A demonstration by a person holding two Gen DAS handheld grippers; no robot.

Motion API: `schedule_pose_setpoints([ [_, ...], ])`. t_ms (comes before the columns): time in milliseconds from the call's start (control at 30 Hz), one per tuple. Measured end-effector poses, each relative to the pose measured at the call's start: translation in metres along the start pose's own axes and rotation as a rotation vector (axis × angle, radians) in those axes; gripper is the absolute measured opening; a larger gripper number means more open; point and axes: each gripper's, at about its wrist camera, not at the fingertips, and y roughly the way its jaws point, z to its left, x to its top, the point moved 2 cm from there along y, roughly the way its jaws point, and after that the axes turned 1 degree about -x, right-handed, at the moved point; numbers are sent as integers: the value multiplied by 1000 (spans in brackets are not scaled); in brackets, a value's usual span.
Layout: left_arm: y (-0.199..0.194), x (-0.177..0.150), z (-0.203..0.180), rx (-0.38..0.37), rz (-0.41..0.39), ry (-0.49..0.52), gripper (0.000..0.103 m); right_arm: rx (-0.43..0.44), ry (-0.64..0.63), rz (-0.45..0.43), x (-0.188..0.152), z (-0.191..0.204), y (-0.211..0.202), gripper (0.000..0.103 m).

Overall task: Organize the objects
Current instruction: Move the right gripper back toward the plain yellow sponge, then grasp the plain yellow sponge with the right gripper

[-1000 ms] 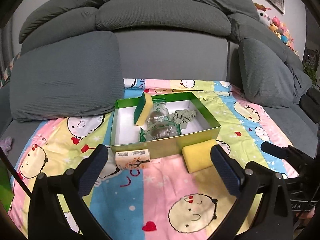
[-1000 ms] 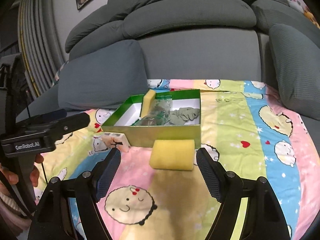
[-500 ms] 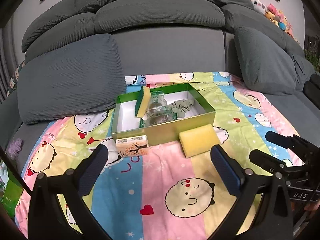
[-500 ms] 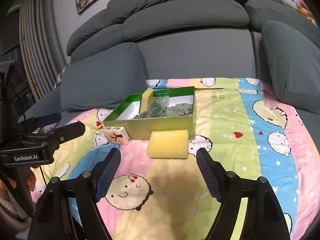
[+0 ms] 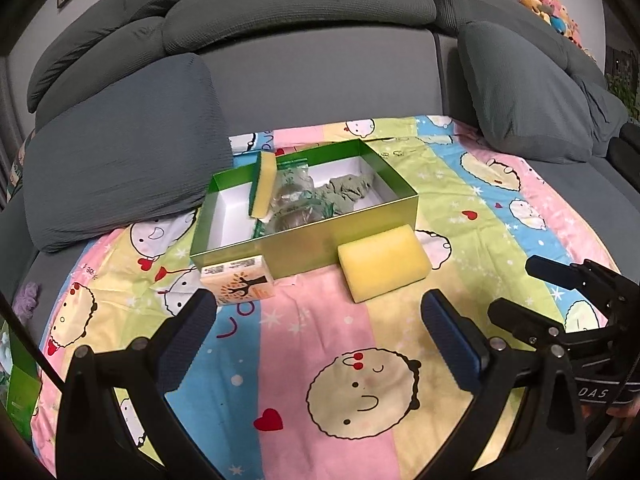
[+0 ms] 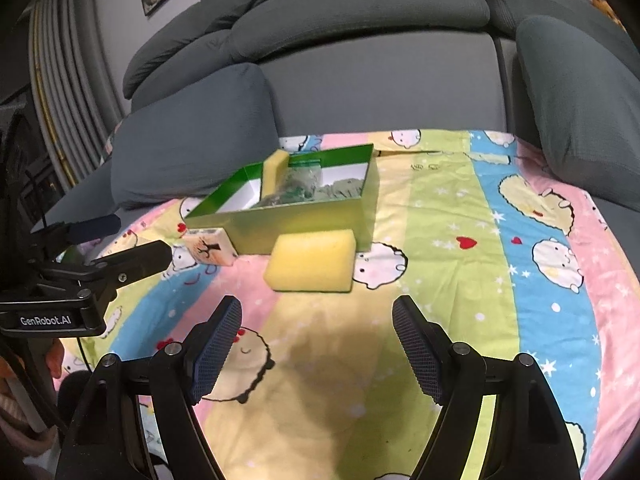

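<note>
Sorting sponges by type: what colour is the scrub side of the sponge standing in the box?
Green, on the yellow sponge; left wrist view shows it best.

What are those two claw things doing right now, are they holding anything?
Left gripper: open, holding nothing, above the blanket.
Right gripper: open, holding nothing, facing the yellow sponge.
</note>
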Motion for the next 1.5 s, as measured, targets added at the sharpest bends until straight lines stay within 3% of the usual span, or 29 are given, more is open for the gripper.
schedule_pose_setpoints([
  [633,77,-2,-5,-27,138,-20,102,21,-4,138,-9,-25,63,79],
  [833,104,-4,2,-136,217,-99,102,32,-34,169,-8,-23,81,79],
  [1033,121,-2,8,-211,239,-167,102,32,-79,178,0,-20,95,79],
  [1500,152,7,1,-288,236,-192,99,69,-137,187,13,-5,124,79],
])
